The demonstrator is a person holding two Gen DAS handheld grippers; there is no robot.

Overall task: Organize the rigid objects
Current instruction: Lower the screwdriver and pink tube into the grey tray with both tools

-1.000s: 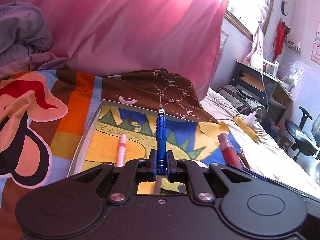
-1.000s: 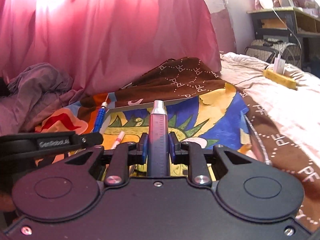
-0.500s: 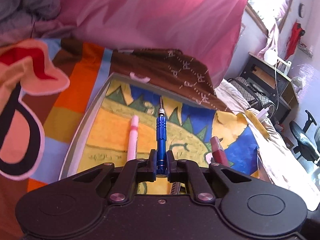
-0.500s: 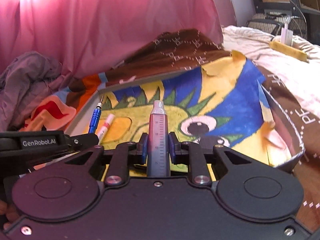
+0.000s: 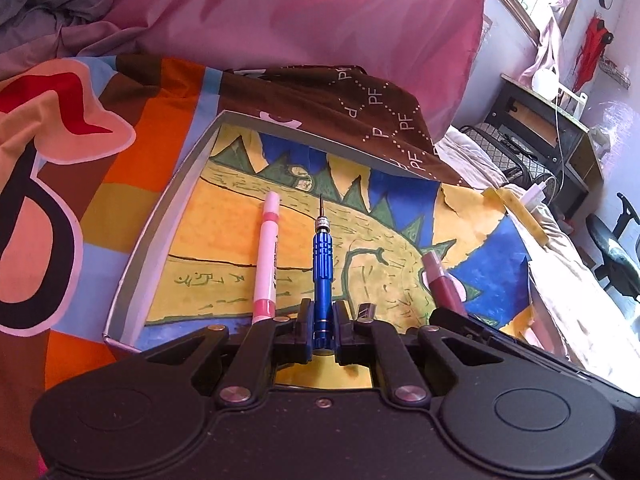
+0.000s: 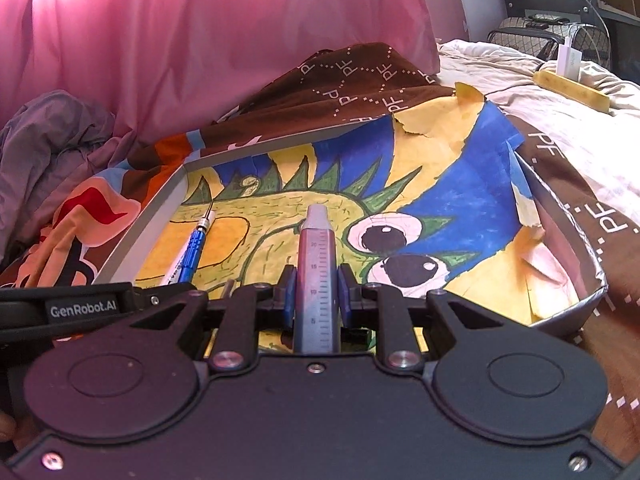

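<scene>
- Left gripper [image 5: 323, 330]: fingers clamped on a blue precision screwdriver [image 5: 322, 264], gripped at the handle's rear end; tip is pointed away from the camera, toward upper centre of the left wrist frame.
- Left gripper is pitched down over the tray [image 5: 160, 216]; whether the screwdriver touches the tray floor cannot be told.
- Pink-and-white marker [image 5: 266, 258] is seen lying flat in the tray, just left of the screwdriver and roughly parallel to it, apart from the fingers.
- Right gripper [image 6: 317, 294]: fingers closed on a graduated tube [image 6: 318, 276] with a grey tapered cap; it is held lengthwise between the blue pads [image 6: 289, 294], cap pointed forward at frame centre.
- Right gripper is held low over the tray's near edge; dinosaur drawing [image 6: 400, 216] lining the tray is seen beyond it.
- In the right wrist view, the left gripper's body is visible at lower left, screwdriver projecting toward the tray's left wall.
- In the left wrist view, the tube is visible right of centre.
- Tray is set on a patterned blanket [image 5: 100, 168]; pink curtain [image 6: 200, 40] fills the upper frame.
</scene>
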